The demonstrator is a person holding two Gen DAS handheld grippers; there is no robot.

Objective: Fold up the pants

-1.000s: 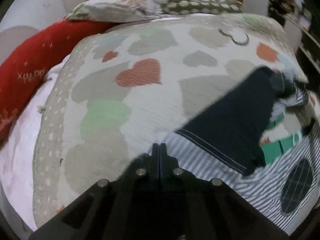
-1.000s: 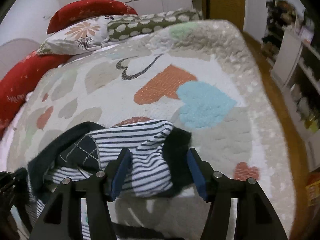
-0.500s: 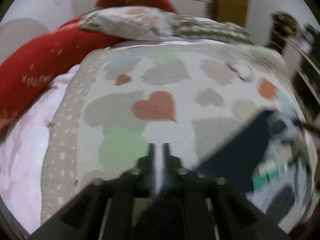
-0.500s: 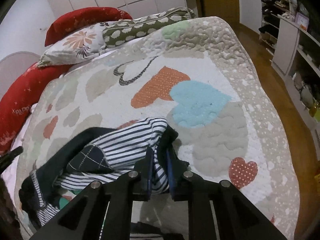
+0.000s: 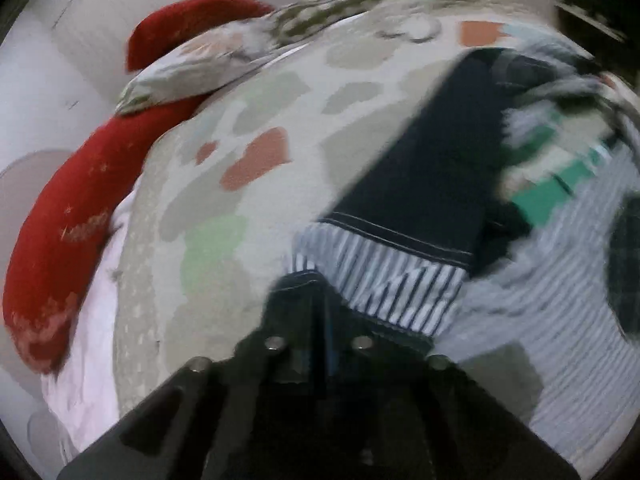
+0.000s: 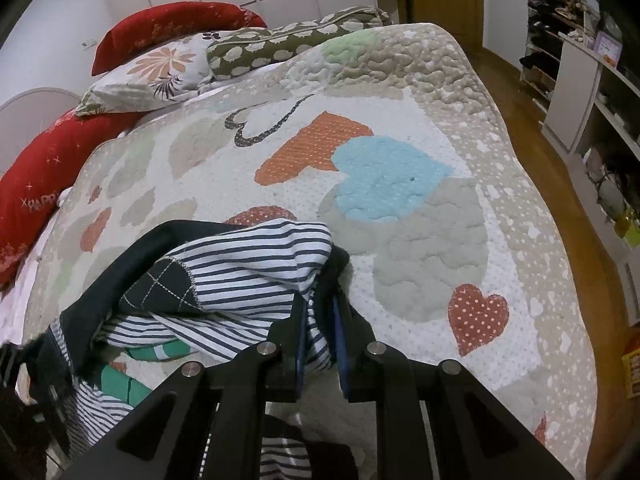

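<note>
The pants (image 6: 248,268) are navy-and-white striped, with navy panels and a green patch. They lie bunched on the heart-patterned quilt (image 6: 400,184). In the right wrist view, my right gripper (image 6: 320,304) is shut on a fold of striped cloth, pinched between its blue pads. The left wrist view is blurred. There the pants (image 5: 400,292) spread to the right, and my left gripper (image 5: 316,284) is shut, its tips at the stitched corner of the striped leg, which lies over them.
Red, floral and green pillows (image 6: 168,28) sit at the head of the bed, and a long red cushion (image 6: 36,184) runs along its left side. On the right are a wooden floor (image 6: 540,140) and white shelves (image 6: 580,80). The quilt (image 5: 256,200) fills the left wrist view.
My right gripper went from open around the striped fold to shut on it. My left gripper opened a little, shifted across onto the pants' striped corner, rolled, and shut again.
</note>
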